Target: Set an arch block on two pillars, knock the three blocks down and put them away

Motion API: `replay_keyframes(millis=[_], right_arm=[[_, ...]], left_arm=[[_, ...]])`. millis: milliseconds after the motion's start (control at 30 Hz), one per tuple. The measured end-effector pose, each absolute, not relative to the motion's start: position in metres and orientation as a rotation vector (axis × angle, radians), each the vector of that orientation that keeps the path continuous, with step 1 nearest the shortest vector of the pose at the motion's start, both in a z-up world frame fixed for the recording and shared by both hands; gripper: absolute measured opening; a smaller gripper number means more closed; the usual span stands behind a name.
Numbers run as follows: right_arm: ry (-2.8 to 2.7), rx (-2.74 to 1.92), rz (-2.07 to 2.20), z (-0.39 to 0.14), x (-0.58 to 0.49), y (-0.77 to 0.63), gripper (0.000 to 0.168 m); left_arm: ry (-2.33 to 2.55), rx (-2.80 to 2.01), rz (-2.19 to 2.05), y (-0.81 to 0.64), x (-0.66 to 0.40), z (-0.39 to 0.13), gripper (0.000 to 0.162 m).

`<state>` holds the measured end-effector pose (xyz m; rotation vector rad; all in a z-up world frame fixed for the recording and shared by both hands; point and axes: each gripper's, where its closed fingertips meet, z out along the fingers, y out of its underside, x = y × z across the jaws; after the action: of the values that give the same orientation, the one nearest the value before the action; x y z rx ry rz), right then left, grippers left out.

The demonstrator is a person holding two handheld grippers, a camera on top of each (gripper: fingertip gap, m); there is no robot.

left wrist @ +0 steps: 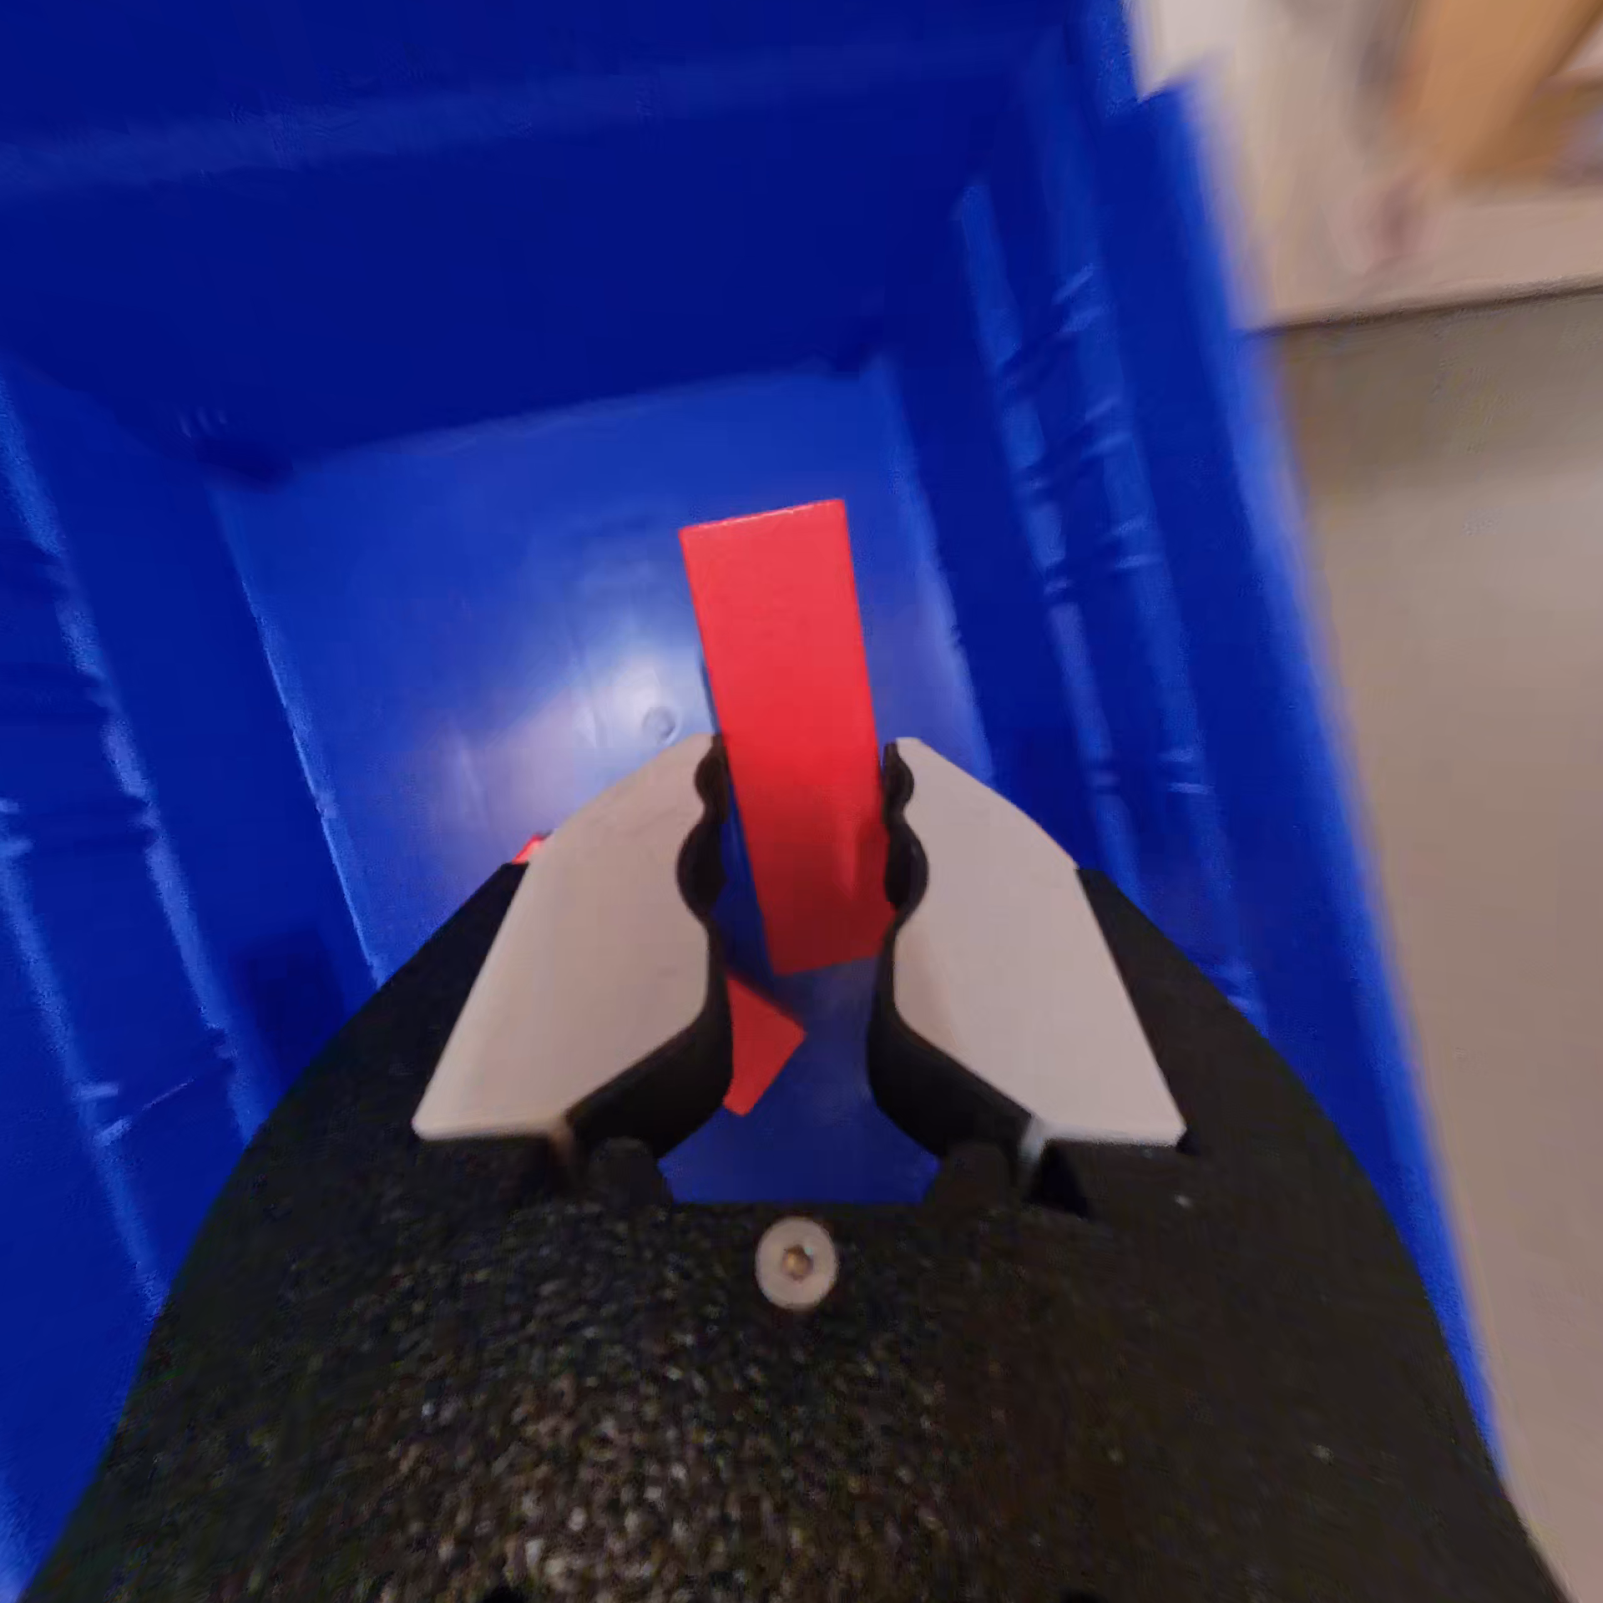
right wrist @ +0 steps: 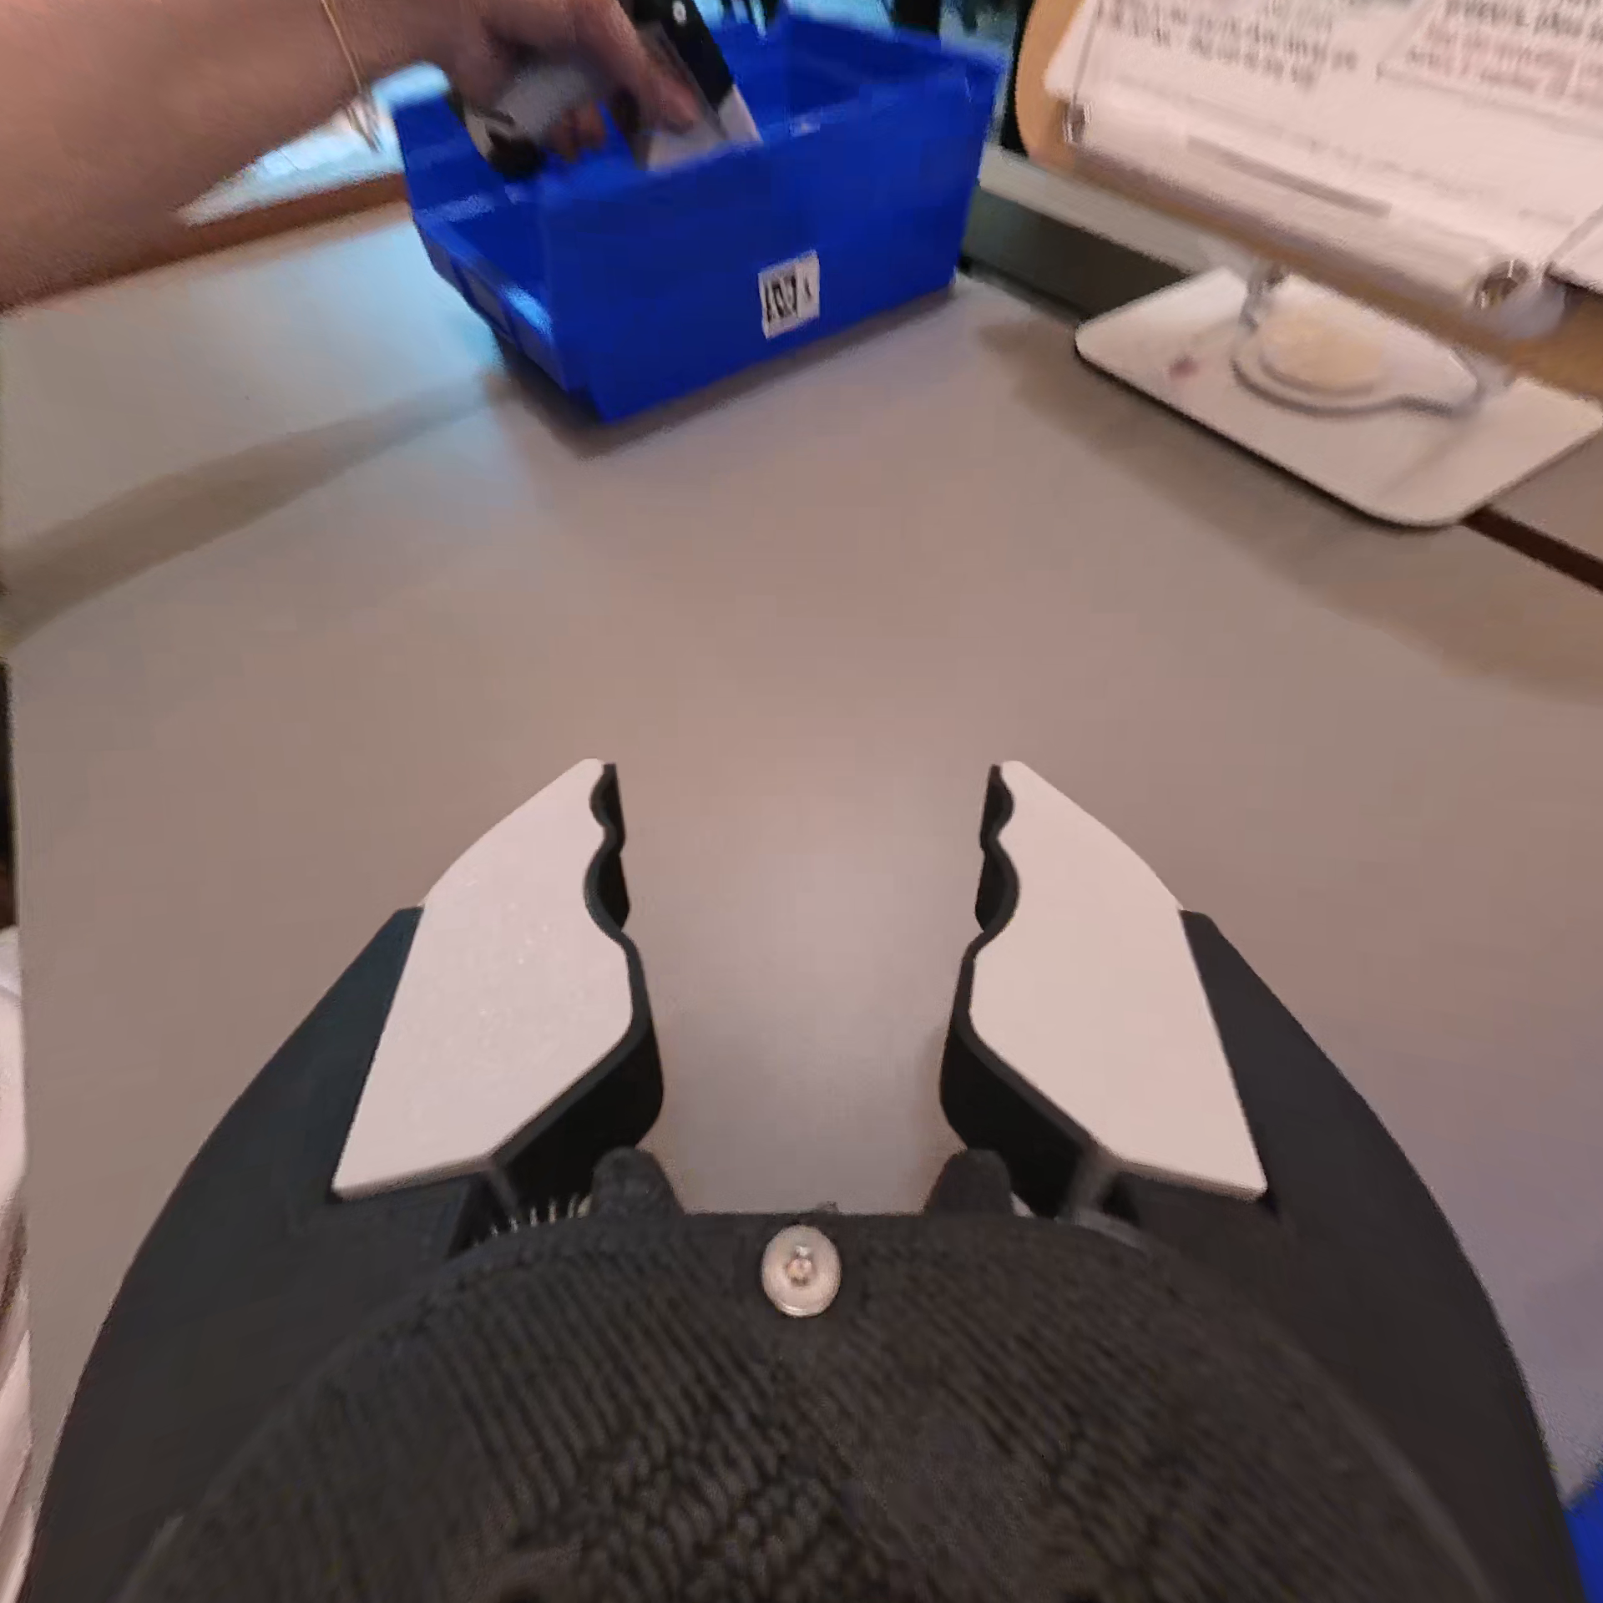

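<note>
My left gripper (left wrist: 805, 748) reaches down into a blue plastic bin (left wrist: 486, 286). Its jaws stand narrow around a flat red block (left wrist: 785, 694), which sits askew between them; the left tip and the right pad touch it. A second red piece (left wrist: 763, 1045) lies on the bin floor beneath, partly hidden by the left finger. In the right wrist view the same bin (right wrist: 694, 251) stands at the far left of the grey table (right wrist: 781, 590), with a person's hand (right wrist: 555, 52) holding the left gripper in it. My right gripper (right wrist: 802, 772) is wide open and empty, low over the table.
A white stand base (right wrist: 1353, 434) carries a tilted board with papers (right wrist: 1353, 95) at the far right. The bin has a small sticker (right wrist: 788, 293) on its near wall. A person's forearm (right wrist: 173, 130) crosses the upper left. Left tips to right tips: about 45 centimetres.
</note>
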<state>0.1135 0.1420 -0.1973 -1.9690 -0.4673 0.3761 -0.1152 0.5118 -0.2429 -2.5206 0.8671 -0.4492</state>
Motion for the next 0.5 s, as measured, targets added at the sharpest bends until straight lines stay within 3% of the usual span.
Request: replay_keyframes(millis=[167,267,500], right_arm=[[-0.601,-1.754,0.513,-0.136,0.085,0.161,0.087],[-0.586,-1.561,0.655,-0.083,0.073,0.177,0.071],[-0.632,-1.459,0.789,-0.045,0.052,0.206,0.068]], left_arm=[[0.958,-1.986,-0.898,0.454,-0.066,-0.13,0.034],[1.157,-1.65,-1.153,0.377,-0.028,-0.088,0.034],[1.478,-1.04,-1.543,0.223,0.025,-0.074,0.033]])
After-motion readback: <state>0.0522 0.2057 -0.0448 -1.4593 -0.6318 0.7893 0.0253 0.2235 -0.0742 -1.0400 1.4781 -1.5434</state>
